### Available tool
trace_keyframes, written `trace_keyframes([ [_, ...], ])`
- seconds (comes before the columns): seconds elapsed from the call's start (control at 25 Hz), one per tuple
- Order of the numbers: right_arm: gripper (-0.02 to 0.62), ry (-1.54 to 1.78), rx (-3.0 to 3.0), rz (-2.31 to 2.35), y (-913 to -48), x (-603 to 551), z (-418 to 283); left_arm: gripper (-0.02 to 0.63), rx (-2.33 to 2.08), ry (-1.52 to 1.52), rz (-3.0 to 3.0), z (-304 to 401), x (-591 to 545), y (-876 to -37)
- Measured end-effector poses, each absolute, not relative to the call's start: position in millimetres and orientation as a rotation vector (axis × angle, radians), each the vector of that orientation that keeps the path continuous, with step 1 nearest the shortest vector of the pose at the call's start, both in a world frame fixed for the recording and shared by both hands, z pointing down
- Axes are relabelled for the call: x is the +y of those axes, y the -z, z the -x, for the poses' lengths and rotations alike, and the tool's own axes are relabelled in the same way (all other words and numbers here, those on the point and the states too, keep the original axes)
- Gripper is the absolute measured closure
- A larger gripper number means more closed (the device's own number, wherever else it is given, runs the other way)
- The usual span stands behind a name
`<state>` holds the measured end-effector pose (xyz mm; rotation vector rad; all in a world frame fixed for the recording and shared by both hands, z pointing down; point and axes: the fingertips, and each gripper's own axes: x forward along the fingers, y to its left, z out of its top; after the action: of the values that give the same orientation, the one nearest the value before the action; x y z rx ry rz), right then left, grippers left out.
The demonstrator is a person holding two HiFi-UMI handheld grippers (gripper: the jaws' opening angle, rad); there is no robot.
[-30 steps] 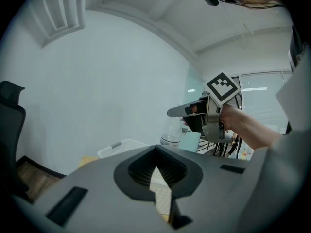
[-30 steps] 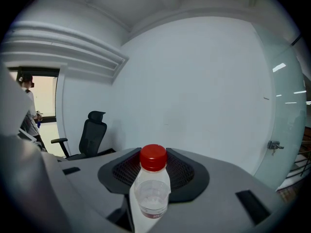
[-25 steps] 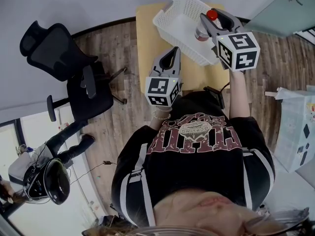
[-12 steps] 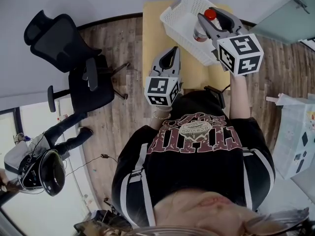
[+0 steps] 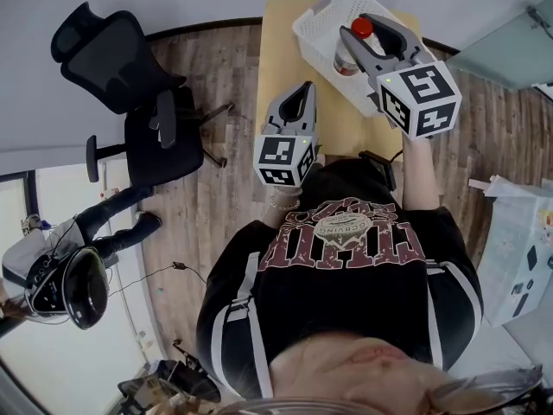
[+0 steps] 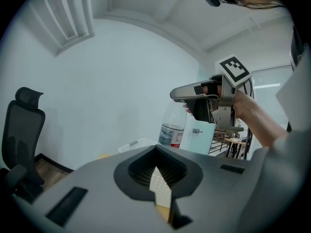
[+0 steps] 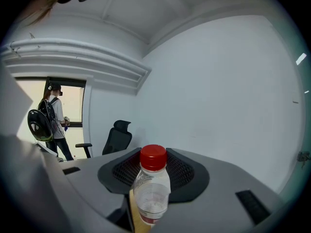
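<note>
My right gripper (image 5: 352,43) is shut on a clear plastic bottle (image 7: 151,198) with a red cap (image 7: 153,158) and a red-edged label. It holds the bottle upright, above the near edge of a white slotted basket (image 5: 321,17) on a light wooden table (image 5: 278,43). In the left gripper view, the bottle (image 6: 172,128) hangs under the right gripper (image 6: 201,97), above the basket (image 6: 132,145). My left gripper (image 5: 298,91) hovers nearer me over the table's front part. Its jaws are closed to a thin slit, with nothing between them (image 6: 156,174).
A black office chair (image 5: 121,67) stands on the wood floor left of the table. A person with a black helmet and backpack (image 5: 60,275) stands at the lower left, also seen through a doorway (image 7: 48,125). A glass door (image 6: 201,137) is on the right.
The right gripper has lifted the bottle higher, so more of it shows above the basket. The left gripper's view has swung a little, showing more of the chair.
</note>
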<state>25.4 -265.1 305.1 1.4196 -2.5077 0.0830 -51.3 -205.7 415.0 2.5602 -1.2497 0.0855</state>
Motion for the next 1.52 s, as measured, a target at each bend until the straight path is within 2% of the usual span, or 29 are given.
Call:
trace_keyframes([
  [0.64,0.426,-0.115,-2.594,-1.257,-323,-263,7,0.56,-1.335,-0.095,-2.515,65,-204,-418],
  [1.52,0.426,-0.216,-2.618,-1.098,-393,-260,26,0.56,-1.399,-0.139,-2.473,66,-200,-427],
])
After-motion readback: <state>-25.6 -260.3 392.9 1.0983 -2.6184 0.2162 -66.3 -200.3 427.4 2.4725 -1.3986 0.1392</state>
